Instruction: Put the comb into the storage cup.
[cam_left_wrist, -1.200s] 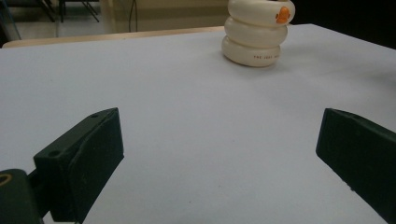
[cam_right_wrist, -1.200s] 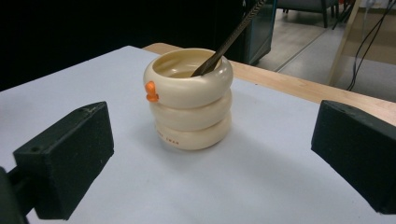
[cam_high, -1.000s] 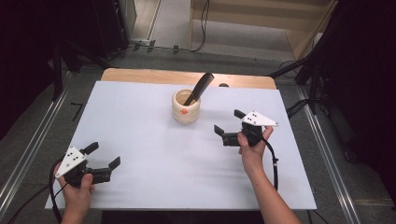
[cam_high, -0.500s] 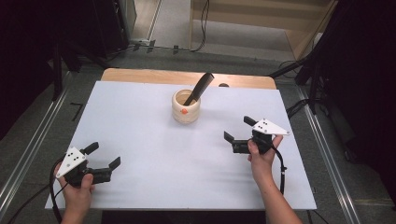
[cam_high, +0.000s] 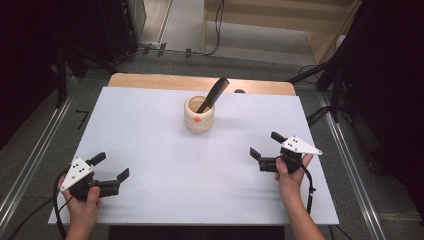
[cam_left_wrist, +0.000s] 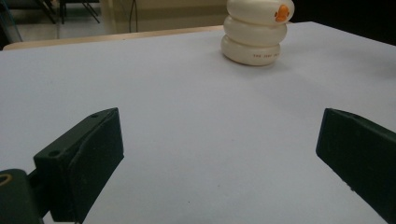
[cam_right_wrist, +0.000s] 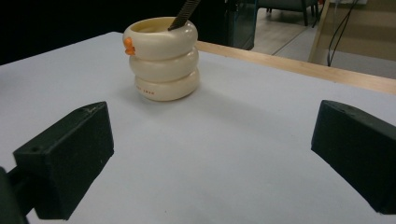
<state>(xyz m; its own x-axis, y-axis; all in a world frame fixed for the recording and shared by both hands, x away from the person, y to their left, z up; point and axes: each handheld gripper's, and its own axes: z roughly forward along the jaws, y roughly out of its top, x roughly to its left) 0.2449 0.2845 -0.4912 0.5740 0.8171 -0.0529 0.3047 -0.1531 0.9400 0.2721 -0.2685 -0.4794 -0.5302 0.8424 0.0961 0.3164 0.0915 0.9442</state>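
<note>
Comb (cam_high: 214, 93) stands tilted inside the cream holder (cam_high: 199, 114) at table centre-rear. Right gripper (cam_high: 266, 150) and left gripper (cam_high: 111, 168), jaws wide and empty, sit well apart from it. Judged step: placement complete; no further grasp appears needed.

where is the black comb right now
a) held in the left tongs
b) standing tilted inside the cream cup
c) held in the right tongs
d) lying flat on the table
b, the comb leans out of the cream cup in the high view, while the left tongs and the right tongs are both open and hold nothing.
</note>
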